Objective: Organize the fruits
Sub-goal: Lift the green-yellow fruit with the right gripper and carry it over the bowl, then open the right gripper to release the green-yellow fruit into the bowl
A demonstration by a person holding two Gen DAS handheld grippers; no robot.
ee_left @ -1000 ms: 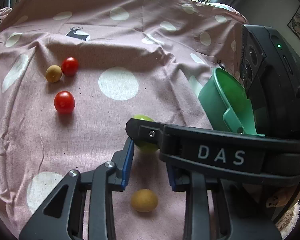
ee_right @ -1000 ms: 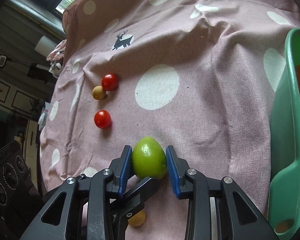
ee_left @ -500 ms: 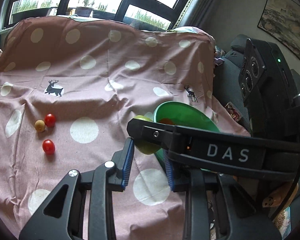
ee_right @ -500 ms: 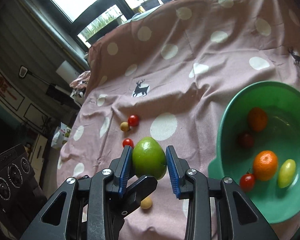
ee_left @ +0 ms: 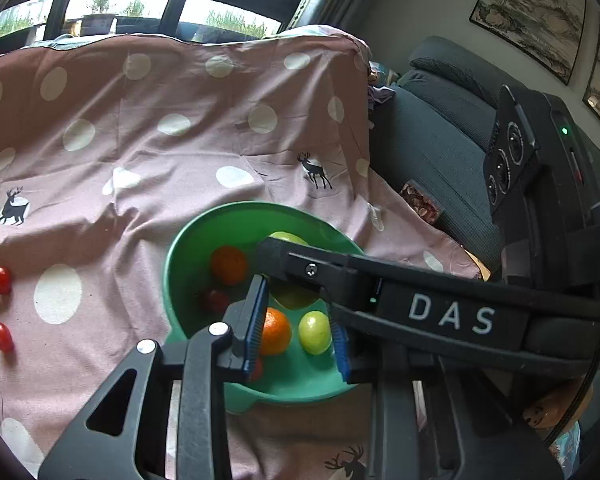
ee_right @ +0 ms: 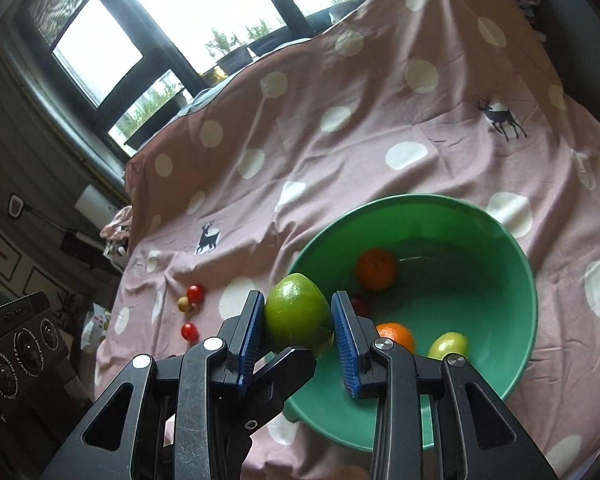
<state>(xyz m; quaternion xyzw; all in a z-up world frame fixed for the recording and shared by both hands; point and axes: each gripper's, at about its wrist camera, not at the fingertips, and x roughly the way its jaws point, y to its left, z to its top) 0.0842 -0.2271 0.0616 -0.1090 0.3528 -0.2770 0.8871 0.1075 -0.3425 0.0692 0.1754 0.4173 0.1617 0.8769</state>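
Observation:
A large green fruit (ee_right: 294, 320) sits between the blue pads of my right gripper (ee_right: 297, 300), which is shut on it. It hangs above the near-left rim of the green bowl (ee_right: 528, 280). Inside the bowl lie two oranges (ee_right: 376, 268), a yellow-green fruit (ee_right: 448, 346) and a dark red one (ee_right: 358, 304). My left gripper (ee_left: 298, 308) hovers over the same bowl (ee_left: 172, 264), its pads a little apart and holding nothing. The right gripper's arm crosses in front of it. Two red tomatoes (ee_right: 196, 293) and a small tan fruit (ee_right: 184, 303) lie on the cloth to the left.
The pink spotted cloth (ee_left: 160, 152) drapes over the surface and drops off at its right edge. A dark grey seat (ee_left: 440, 152) with a snack bag (ee_left: 420, 204) stands beyond that edge. Windows run along the back.
Both grippers have risen and swung right, from low over the cloth to above the bowl. The green fruit stayed in the right gripper. The tan fruit near the front has left view.

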